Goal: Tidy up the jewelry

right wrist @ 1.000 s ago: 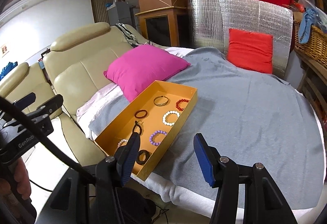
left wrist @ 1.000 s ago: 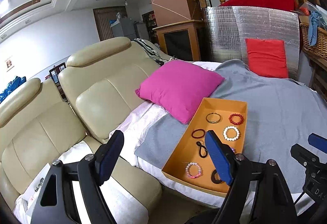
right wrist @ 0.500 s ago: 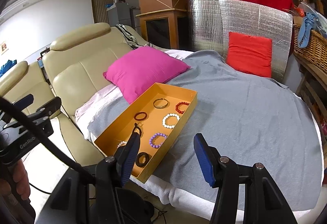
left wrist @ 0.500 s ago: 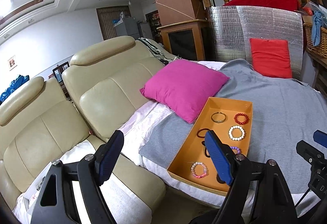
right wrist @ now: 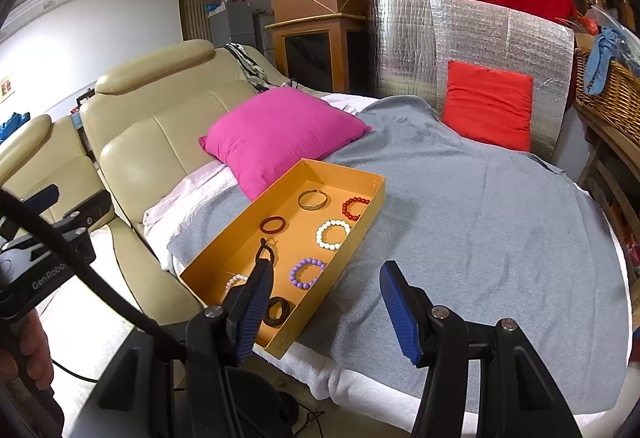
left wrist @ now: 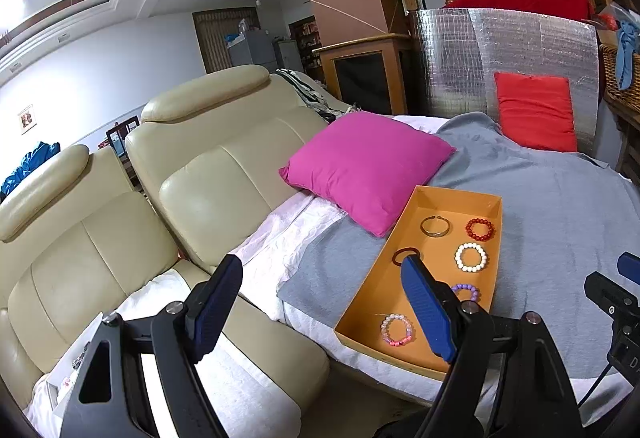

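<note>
both grippers spread wide, short of the jewelry tray

the orange tray (right wrist: 362, 234) lies on a grey blanket (right wrist: 480, 222) spread over a bed, its far corner just beside a pink pillow (right wrist: 280, 134). inside it, apart from one another, lie a metal bangle (right wrist: 313, 199), a red bead bracelet (right wrist: 354, 207), a white bead bracelet (right wrist: 333, 234), a purple bead bracelet (right wrist: 307, 272), a dark red ring bracelet (right wrist: 273, 225), a pink bead bracelet (left wrist: 396, 329) and a dark wooden bangle (right wrist: 278, 311) at the near end. a black cord piece (right wrist: 265, 252) sits mid-tray.

the left gripper (left wrist: 320, 314) hangs with its blue pads far apart and nothing between them, over the edge between the cream sofa (left wrist: 200, 178) and the bed. the right gripper (right wrist: 326, 312) is likewise spread and empty, near the tray's near corner. a red cushion (right wrist: 488, 104) leans on a silver foil panel (right wrist: 420, 38).
</note>
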Demonstrator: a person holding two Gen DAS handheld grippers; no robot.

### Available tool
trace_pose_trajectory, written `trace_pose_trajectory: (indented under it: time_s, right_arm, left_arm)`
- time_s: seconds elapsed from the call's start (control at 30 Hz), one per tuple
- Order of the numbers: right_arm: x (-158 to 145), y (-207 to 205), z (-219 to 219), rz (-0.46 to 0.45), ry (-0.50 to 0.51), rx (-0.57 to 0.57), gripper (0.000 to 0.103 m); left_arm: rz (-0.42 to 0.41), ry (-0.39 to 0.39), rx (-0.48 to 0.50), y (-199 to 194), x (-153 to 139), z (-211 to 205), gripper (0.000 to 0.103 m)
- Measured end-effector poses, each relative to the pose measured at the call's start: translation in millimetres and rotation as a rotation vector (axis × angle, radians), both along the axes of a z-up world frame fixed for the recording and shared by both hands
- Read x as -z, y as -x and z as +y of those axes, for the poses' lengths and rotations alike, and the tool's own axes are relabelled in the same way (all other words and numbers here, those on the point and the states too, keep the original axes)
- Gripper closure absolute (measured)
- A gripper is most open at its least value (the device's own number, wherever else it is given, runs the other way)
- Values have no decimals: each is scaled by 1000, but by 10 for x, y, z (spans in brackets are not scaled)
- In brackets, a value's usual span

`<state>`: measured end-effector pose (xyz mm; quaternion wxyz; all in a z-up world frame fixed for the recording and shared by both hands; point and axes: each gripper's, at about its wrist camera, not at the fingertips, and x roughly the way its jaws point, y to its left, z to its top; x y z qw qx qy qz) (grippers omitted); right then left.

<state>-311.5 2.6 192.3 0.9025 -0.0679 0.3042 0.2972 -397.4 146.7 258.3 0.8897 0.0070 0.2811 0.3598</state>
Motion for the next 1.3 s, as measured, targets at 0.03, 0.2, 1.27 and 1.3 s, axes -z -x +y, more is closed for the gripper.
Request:
trace_pose_trajectory:
  time_s: [0.03, 0.2, 1.27, 1.3]
  right_arm:
    - [2, 2, 7, 0, 2, -2, 43]
    - [21, 1, 37, 1, 7, -4, 43]
    - [116, -40, 158, 15, 44, -17, 43]
    - [115, -40, 162, 15, 44, -18, 43]
  left_arm:
    - [0, 2, 1, -2, 3, 9, 21]
    - [5, 6, 1, -1, 24, 46, 21]
    - [42, 7, 5, -29, 136, 86, 21]
    - [42, 9, 5, -27, 140, 93, 21]
